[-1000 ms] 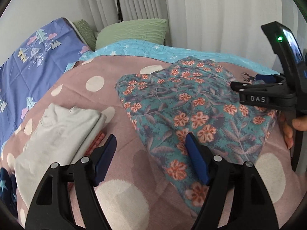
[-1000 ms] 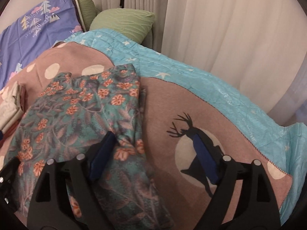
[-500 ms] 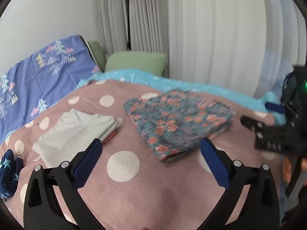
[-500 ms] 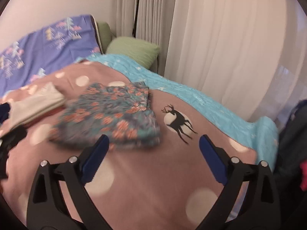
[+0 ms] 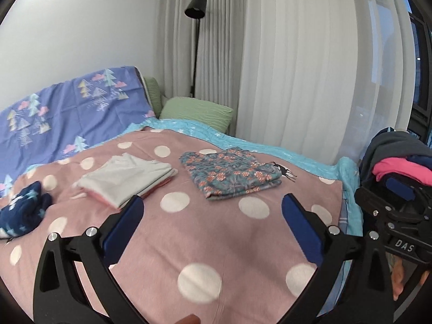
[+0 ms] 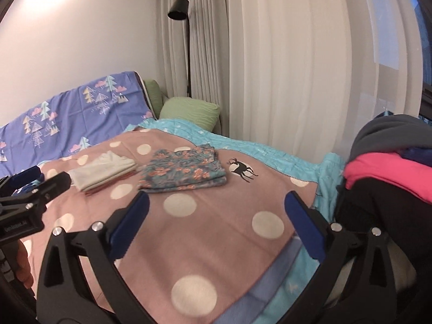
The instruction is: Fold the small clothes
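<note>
Both jaws spread and empty — the left gripper [image 5: 212, 217] and right gripper [image 6: 216, 213] hang above the pink polka-dot blanket [image 5: 216, 245]. On it lies the folded teal floral garment [image 5: 229, 174], just beside a folded white garment [image 5: 127, 176].

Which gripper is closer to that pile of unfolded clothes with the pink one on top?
Right. The right gripper hangs beside the clothes pile, which looms large at its right. The left gripper sits further left, over the pink blanket.
</note>
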Tool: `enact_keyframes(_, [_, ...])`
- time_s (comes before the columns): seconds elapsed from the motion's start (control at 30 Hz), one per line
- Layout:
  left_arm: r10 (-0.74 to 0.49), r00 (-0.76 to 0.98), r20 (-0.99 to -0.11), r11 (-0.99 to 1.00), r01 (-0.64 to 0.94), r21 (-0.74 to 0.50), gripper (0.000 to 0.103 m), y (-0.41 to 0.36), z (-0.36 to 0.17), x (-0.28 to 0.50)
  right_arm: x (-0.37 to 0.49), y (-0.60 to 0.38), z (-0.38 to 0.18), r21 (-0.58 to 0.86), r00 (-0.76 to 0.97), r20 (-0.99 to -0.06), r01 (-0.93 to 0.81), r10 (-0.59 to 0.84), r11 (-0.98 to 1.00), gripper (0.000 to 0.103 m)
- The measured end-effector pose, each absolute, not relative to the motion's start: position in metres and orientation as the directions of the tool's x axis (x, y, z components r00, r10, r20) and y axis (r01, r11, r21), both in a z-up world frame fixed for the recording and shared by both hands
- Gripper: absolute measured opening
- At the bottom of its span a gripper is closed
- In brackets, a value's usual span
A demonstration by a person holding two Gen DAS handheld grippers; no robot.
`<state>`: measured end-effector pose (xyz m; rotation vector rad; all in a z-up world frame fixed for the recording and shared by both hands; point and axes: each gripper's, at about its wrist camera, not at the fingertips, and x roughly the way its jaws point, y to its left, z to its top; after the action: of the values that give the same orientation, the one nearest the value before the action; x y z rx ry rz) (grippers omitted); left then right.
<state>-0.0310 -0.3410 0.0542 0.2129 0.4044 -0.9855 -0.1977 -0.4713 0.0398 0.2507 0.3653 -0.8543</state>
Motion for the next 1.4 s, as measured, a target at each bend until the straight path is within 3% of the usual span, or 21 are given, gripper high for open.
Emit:
enact_keyframes(0.23, [-0.751,0.512,-0.417,0.557,0.831,0.016,0.102,-0.284,0.052,-0.073,-0.224,-0.413,0.044,0.049,0.626,-0.381,0.748,-0.68,0.661,0.101])
enact_keyframes(0.5, [-0.772,0.505,-0.387,0.558,0.829,-0.032,0.102,-0.238,0.051,-0.101,-0.232,-0.39,0.03,0.06,0.617,-0.428,0.748,-0.66,0.661,0.101])
enact_keyframes(1.4, [-0.723,0.524,-0.45,0.579,0.815,0.019,0.102,-0.252,0.03,-0.107,-0.233,-0.392,0.027,0.044,0.614,-0.429,0.747,-0.662,0.663,0.101])
